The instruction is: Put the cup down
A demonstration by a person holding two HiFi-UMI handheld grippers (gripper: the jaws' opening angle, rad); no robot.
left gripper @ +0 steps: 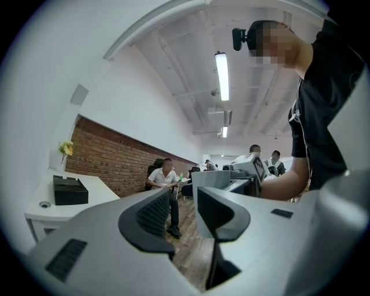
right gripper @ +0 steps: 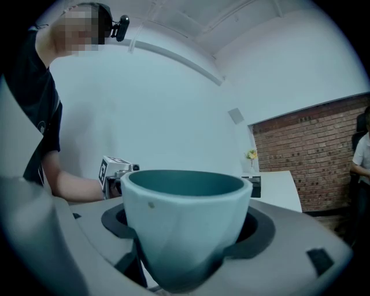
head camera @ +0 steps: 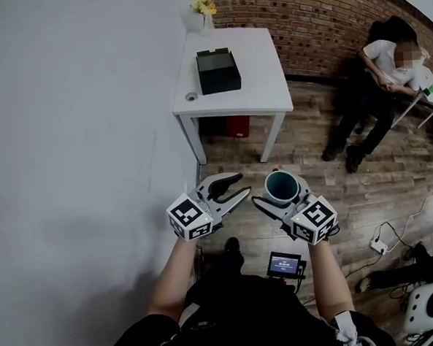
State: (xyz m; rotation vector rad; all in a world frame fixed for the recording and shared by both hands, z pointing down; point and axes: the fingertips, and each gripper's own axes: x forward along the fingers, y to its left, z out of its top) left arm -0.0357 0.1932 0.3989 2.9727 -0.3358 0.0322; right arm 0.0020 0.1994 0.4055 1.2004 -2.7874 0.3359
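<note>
though in the right tool (head camera: 282, 196), cup (head camera: 281, 184) upright

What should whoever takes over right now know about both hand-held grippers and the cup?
Left hand-held gripper: open, empty.
Right hand-held gripper: shut on the cup, which is upright in the air above the wood floor.
Done: cup is in the grip.
Left: put it down, probably on the white table ahead, which has bare room beside the black box.
</note>
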